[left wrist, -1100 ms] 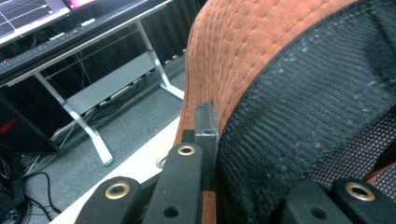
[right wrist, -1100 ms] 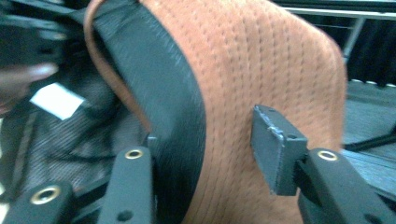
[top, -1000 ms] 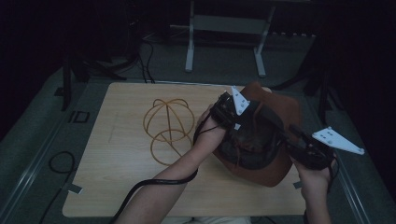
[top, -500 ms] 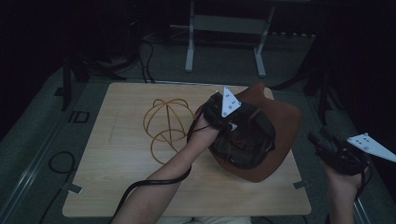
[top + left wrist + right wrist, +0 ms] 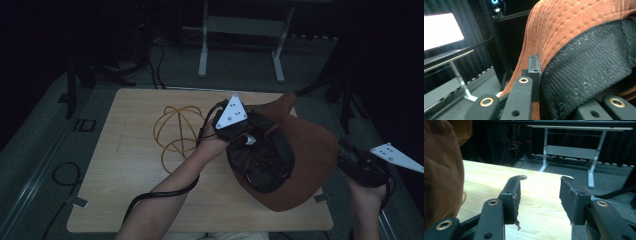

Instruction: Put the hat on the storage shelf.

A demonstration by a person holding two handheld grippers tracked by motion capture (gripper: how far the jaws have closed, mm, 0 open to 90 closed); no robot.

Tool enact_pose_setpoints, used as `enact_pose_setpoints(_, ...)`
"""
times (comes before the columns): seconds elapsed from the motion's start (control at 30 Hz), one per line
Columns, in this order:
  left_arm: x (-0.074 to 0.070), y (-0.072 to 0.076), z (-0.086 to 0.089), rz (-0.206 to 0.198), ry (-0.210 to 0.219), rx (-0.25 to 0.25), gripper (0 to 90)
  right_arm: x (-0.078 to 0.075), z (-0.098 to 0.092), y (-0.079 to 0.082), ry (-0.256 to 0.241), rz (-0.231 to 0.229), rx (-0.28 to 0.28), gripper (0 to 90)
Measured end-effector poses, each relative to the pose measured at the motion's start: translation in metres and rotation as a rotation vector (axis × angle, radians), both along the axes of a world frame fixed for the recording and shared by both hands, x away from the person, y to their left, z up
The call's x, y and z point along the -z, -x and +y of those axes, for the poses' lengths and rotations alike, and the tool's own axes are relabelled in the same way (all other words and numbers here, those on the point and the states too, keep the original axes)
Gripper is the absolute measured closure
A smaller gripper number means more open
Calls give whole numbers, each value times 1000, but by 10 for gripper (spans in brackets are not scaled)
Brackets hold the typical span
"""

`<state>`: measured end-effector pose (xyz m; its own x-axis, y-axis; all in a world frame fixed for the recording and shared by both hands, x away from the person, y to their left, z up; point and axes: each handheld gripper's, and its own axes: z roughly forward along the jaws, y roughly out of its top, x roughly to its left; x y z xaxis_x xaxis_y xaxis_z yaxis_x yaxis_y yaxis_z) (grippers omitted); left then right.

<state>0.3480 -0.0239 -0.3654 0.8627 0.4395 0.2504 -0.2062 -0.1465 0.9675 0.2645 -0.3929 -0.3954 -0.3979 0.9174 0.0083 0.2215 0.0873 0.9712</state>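
where the wooden table (image 5: 125, 150) meets its right edge, a rust-brown hat (image 5: 310, 150) sits upside down and tilted, its wide suede brim spreading past the table's right side and its dark inner crown (image 5: 260, 160) facing up toward the person. the hat's lining is a black mesh band (image 5: 584, 72) that the left gripper view shows close up, with rows of stitching running along the orange-brown brim above it. the left gripper (image 5: 245, 131) reaches in over the hat's near-left rim, its grey three-cornered plate (image 5: 231, 113) on top, and its jaws are closed on the hat — one black jaw lies on the outer side of the brim while the mesh band fills the space toward the other. the left hand (image 5: 212, 142) holds that gripper, the forearm coming up from the bottom of the high view with a black cable trailing along it. just left of the hat, a wire frame of thin orange-tan loops (image 5: 177, 131) stands on the table, apart from the hat. the right gripper (image 5: 540, 195) is off the table's right side, well apart from the brim, held by the right hand (image 5: 367, 192); its jaws stand wide apart with nothing between them — bare tabletop shows through the gap. beyond the table a grey metal stand (image 5: 242, 30) sits on the dark floor.
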Motion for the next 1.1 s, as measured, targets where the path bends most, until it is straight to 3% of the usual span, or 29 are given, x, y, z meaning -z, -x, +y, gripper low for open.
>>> enact_pose_setpoints(0.17, 1, 1, 1, -24, 5, 70, 861, 0, 11, 1, 13, -16, -75, 502)
enact_pose_setpoints(0.3, 3, 0, 5, -24, 38, 128, 861, 0, 18, 1, -9, -23, -163, 494)
enact_pose_setpoints(0.6, 2, 1, 9, -34, 115, 240, 861, -4, 44, 3, 16, -55, -325, 470)
enact_pose_setpoints(0.9, 3, 6, 2, -28, 108, 265, 861, -7, 76, 0, 38, -84, -520, 411)
enact_pose_setpoints(1.1, 8, 11, -8, -20, 82, 285, 861, -7, 93, -10, 5, -86, -562, 386)
